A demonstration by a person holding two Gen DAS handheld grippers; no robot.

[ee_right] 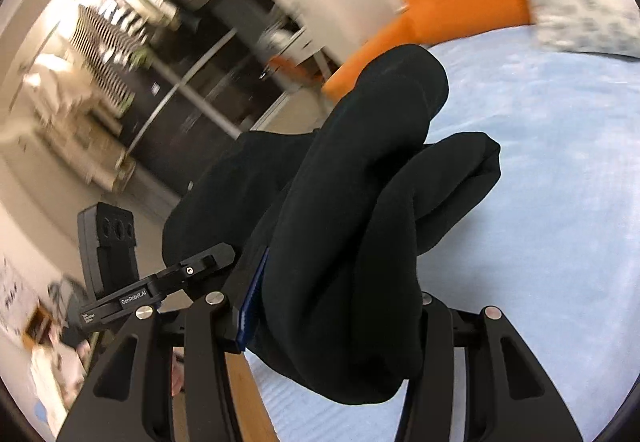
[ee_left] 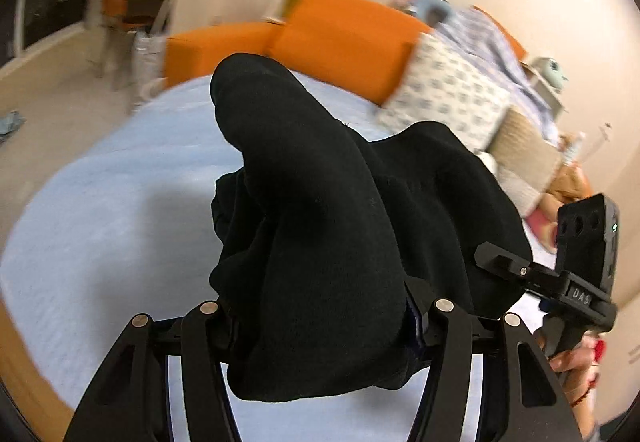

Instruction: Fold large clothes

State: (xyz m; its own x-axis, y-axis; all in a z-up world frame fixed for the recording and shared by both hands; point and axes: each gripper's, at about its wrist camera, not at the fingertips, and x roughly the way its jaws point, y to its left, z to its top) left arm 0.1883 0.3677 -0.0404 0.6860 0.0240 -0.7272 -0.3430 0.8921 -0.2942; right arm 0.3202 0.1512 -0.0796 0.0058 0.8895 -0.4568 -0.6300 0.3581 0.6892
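Nearest each camera, the left gripper (ee_left: 320,326) and the right gripper (ee_right: 332,322) are each clamped on a thick bunch of the black garment (ee_left: 320,226), which hangs lifted above the pale blue bed (ee_left: 120,201). Its long folds run away from the jaws toward the orange headboard (ee_left: 340,37), ends drooping. The likely risk is that such bulky, uneven bunches slip from a pad, or that hidden layers twist, so the garment lands crumpled rather than flat.
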